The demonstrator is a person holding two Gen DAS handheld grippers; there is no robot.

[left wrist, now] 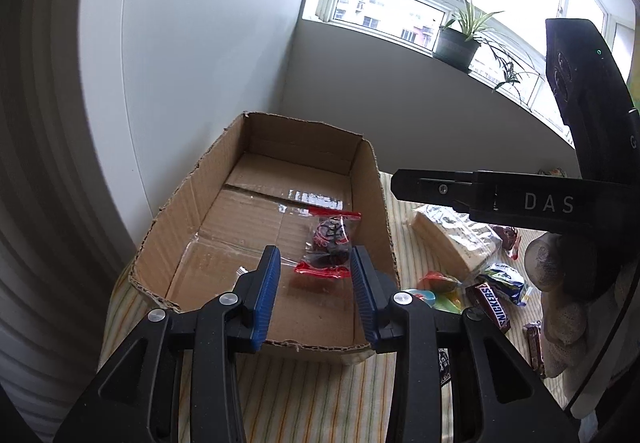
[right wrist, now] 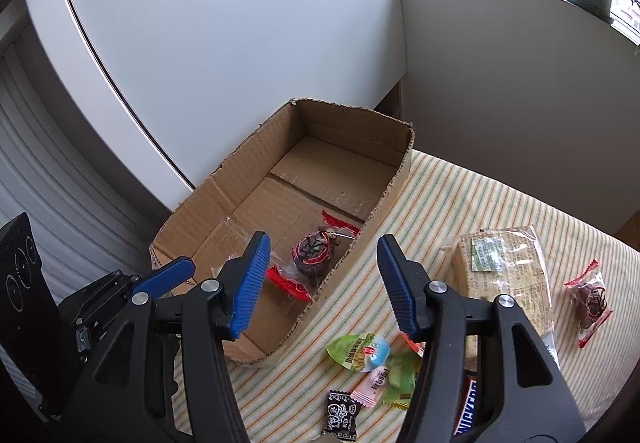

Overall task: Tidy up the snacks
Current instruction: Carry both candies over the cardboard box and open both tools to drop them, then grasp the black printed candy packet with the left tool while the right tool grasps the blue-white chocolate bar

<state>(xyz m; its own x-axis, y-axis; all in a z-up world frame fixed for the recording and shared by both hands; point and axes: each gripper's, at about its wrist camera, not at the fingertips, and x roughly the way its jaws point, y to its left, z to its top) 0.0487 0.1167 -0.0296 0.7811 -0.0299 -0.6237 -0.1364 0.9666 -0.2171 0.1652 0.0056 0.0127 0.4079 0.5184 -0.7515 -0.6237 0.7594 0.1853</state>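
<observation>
An open cardboard box [left wrist: 224,203] [right wrist: 248,183] stands on the striped cloth. One clear snack packet with red ends [left wrist: 330,239] [right wrist: 310,255] lies inside it near the right wall. My left gripper [left wrist: 316,291] is open and empty above the box's near edge. My right gripper [right wrist: 324,283] is open and empty above the box's right wall. Loose snacks lie right of the box: a Snickers bar [left wrist: 494,307], a cracker pack [right wrist: 504,279], a green cup snack [right wrist: 360,353], a second red-ended packet [right wrist: 590,301].
Small wrapped candies [right wrist: 368,383] lie on the striped cloth [right wrist: 460,195] by the box's near corner. White wall panels stand behind the box. A potted plant [left wrist: 460,39] sits on the windowsill. The right gripper's body [left wrist: 520,199] shows at the right.
</observation>
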